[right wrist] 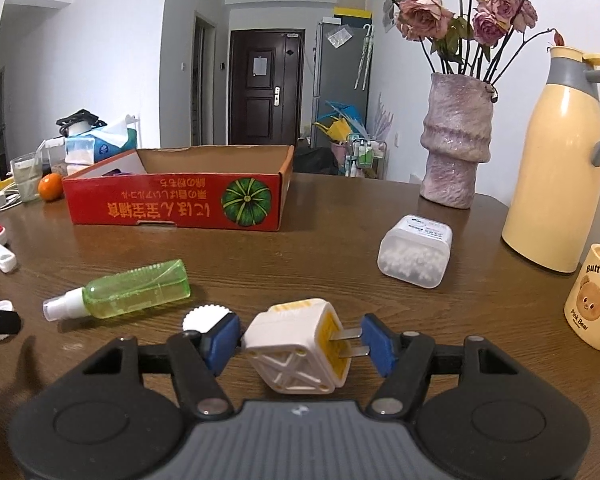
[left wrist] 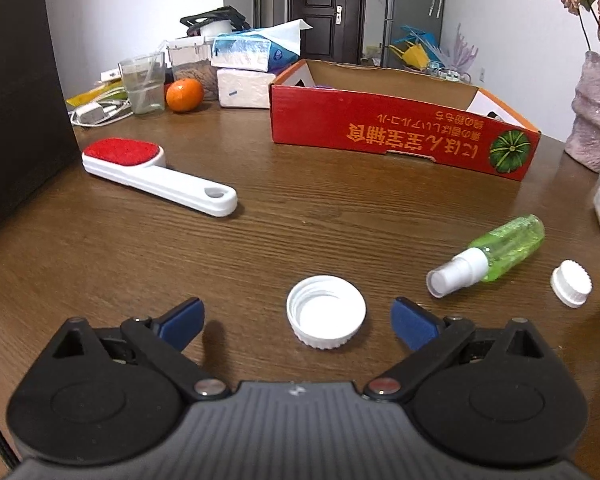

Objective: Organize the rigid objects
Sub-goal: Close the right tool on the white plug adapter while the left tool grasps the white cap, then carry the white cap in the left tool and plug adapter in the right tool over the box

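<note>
Plug adapter point(right wrist: 296, 346), white with a yellow face, sits between the fingers of the right gripper point(right wrist: 300, 342). Left pad against its white body, right pad at the tips of the two metal prongs. Jaws closed in on it end to end; whether it is lifted or resting on the table point(right wrist: 340, 248) cannot be told. Gripping along the prong axis is likely the only span that fits the tongs' reach, but prong tips give a thin, slippery contact.

Left gripper point(left wrist: 298, 320) is spread wide and holds nothing. The large white cap point(left wrist: 326, 311) lies open side up on the table between its fingers, touching neither. Judged: lined up for a grasp across the rim.

Outward: small ribbed cap point(right wrist: 204, 316) just behind the right gripper's left finger. Green spray bottle point(right wrist: 120, 290) lies on its side, nozzle toward the near edge. Cotton-swab box point(right wrist: 416, 252) tipped over toward the right edge. Lint brush point(left wrist: 156, 176) flat toward the left edge, red pad up.

Red cardboard box point(right wrist: 172, 204) stands open-topped toward the far edge, near wall low. Probably the destination; little shows inside.

Far-left corner clutter: orange point(left wrist: 184, 95), tissue packs point(left wrist: 244, 60), plastic cup point(left wrist: 142, 84). Right side: vase point(right wrist: 456, 140), thermos point(right wrist: 556, 160), bear mug point(right wrist: 596, 300) — obstacles if the right hand swings wide.
</note>
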Tool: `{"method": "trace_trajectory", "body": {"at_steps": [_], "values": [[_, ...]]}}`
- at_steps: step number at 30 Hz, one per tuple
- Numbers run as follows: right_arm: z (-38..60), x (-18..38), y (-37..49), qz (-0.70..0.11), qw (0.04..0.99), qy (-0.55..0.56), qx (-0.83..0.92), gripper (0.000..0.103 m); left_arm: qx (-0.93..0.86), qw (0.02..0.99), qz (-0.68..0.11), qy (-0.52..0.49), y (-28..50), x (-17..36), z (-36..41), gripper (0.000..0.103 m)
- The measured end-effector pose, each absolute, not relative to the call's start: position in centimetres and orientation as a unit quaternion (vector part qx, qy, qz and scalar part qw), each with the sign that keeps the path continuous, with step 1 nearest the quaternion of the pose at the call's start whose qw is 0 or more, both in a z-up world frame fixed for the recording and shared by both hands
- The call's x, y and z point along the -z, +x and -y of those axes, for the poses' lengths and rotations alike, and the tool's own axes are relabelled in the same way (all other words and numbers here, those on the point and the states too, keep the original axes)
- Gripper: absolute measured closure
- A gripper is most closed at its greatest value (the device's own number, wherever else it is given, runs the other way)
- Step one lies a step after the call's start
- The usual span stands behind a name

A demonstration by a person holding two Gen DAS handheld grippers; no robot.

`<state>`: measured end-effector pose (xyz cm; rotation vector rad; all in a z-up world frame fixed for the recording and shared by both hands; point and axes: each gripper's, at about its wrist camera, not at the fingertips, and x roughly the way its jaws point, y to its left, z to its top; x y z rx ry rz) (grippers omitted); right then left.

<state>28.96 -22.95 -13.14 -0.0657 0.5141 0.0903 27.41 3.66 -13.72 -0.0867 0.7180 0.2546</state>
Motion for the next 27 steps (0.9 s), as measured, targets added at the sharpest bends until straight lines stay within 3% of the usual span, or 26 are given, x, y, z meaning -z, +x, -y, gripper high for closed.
{"method": "trace_trajectory", "body": {"at_steps": [7,12,15,27], "values": [[23.1,13.1,28.8,-0.25,0.967,-0.029,-0.042,0.037,-0.111,0.931,-0.348,-0.02,27.8,14.1,-2.9,0.019],[23.1,13.1,28.7,-0.25,0.967,-0.029,-0.042,0.037,-0.099,0.933,-0.344,-0.024,28.1,14.0,-2.8,0.04],[23.1,13.1,28.7,-0.248,0.967,-0.025,-0.041,0.037,-0.094,0.936,-0.34,-0.018,28.0,13.9,-2.7,0.06],[23.3,13.0,28.3,-0.243,0.969,-0.018,-0.036,0.037,-0.079,0.94,-0.332,-0.004,27.5,13.8,-2.3,0.062]]}}
